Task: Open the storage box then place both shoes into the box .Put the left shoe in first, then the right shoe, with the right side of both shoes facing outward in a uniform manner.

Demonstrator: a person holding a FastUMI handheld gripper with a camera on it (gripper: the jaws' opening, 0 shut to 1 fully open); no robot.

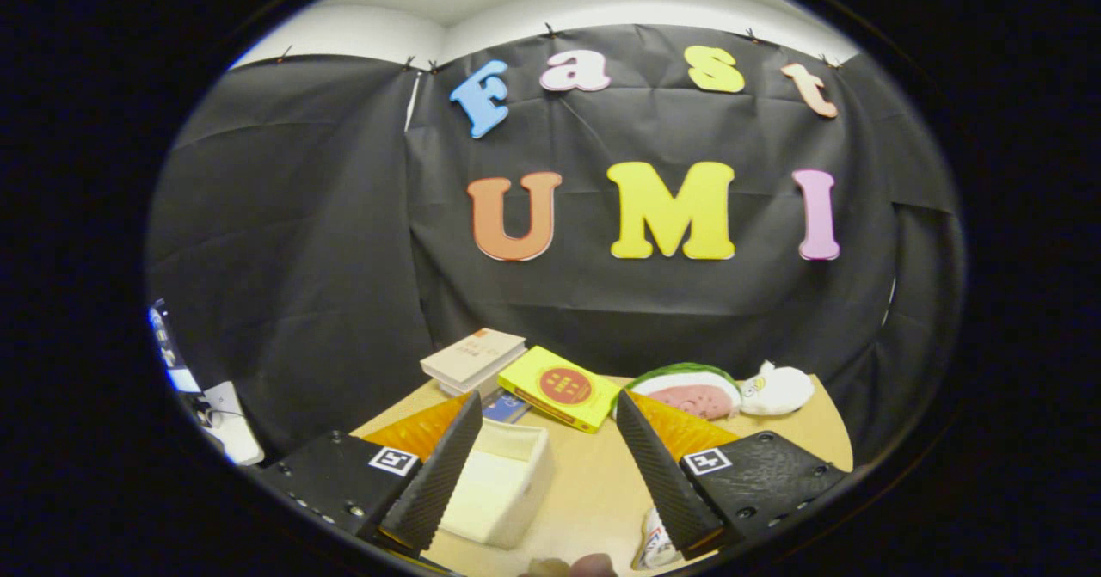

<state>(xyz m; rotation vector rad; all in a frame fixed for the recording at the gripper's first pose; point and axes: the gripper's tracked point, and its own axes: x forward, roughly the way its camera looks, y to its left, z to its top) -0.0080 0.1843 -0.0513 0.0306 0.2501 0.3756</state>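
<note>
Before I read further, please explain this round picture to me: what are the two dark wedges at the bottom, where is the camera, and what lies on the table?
The camera rides on a hand-held gripper that a person carries; there is no robot arm. It looks forward along the gripper's two fingers, which are the wedges you see. They stand apart, open, and hold nothing.

On the light wooden table, a white open plastic box sits just ahead of one finger, partly behind it. Beyond the fingers lie a stack of pale books, a flat yellow box with a red round mark, a plush toy shaped like a watermelon slice and a small white plush toy. A white object near the other finger is too hidden to name.
</note>
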